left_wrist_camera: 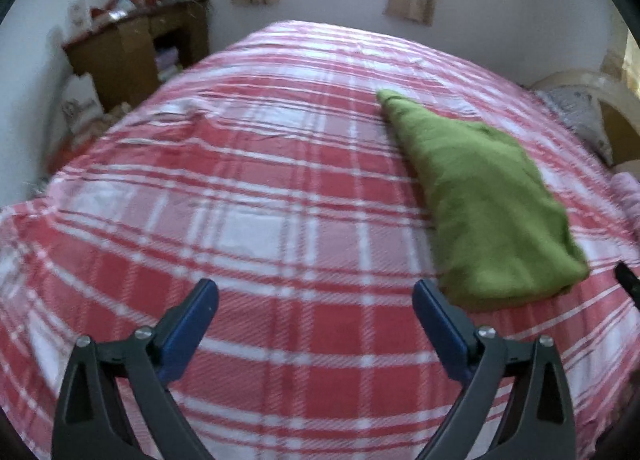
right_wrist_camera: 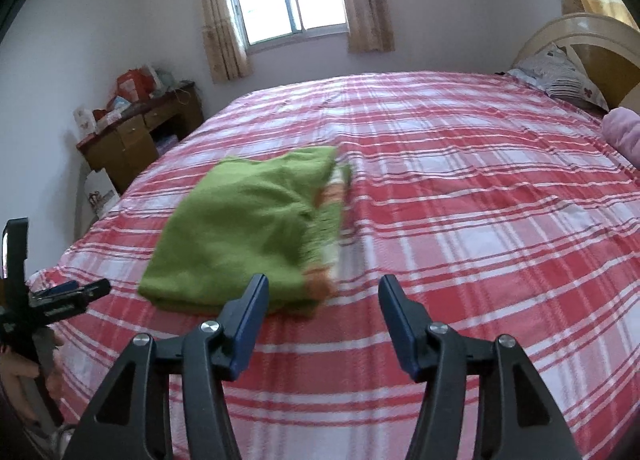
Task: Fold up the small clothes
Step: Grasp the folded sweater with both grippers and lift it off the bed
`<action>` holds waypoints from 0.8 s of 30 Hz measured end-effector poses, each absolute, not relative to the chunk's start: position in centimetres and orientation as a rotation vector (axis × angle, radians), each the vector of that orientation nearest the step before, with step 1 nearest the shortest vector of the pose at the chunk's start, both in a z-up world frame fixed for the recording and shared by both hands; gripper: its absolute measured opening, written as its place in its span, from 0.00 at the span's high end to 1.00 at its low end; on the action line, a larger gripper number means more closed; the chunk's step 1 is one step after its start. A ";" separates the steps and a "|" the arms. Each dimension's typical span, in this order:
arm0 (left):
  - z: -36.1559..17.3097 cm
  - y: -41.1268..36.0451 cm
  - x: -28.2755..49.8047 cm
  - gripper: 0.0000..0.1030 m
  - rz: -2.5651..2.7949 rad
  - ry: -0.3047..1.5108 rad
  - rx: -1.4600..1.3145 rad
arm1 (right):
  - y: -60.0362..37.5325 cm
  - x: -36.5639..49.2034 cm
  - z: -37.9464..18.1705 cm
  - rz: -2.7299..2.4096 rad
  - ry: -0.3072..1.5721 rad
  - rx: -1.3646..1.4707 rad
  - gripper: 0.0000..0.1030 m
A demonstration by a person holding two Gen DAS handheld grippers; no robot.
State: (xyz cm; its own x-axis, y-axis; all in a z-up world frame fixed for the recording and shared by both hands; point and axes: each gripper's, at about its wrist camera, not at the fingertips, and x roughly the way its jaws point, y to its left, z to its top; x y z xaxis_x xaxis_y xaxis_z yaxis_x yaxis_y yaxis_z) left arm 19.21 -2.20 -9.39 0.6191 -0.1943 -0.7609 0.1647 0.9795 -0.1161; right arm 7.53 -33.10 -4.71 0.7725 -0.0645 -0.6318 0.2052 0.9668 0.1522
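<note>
Hovering above the plaid bedspread, left tongs and right tongs both spread apart, empty, beside the folded green garment.

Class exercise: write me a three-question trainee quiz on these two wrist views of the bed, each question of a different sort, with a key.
1. True or false: the left gripper is shut on the green garment.
2. Multiple choice: the green garment lies on (A) the wooden desk, (B) the plaid bedspread, (C) the pillow.
3. Fill in: in the right wrist view, the right gripper has its fingers ____ and holds nothing.

Key: 1 false, both its fingers are apart and clear of the cloth; 2 B; 3 open.
</note>
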 end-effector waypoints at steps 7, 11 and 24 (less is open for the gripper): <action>-6.6 -6.6 24.3 0.04 -0.401 0.838 -0.158 | -36.8 14.0 -3.5 -0.085 0.658 0.306 0.43; -6.1 -9.5 27.5 0.06 -0.446 0.810 -0.166 | -37.8 18.0 -5.2 -0.027 0.702 0.372 0.43; -12.1 -11.8 32.6 0.17 -0.564 0.948 -0.366 | -38.8 25.5 -11.2 0.115 0.833 0.532 0.34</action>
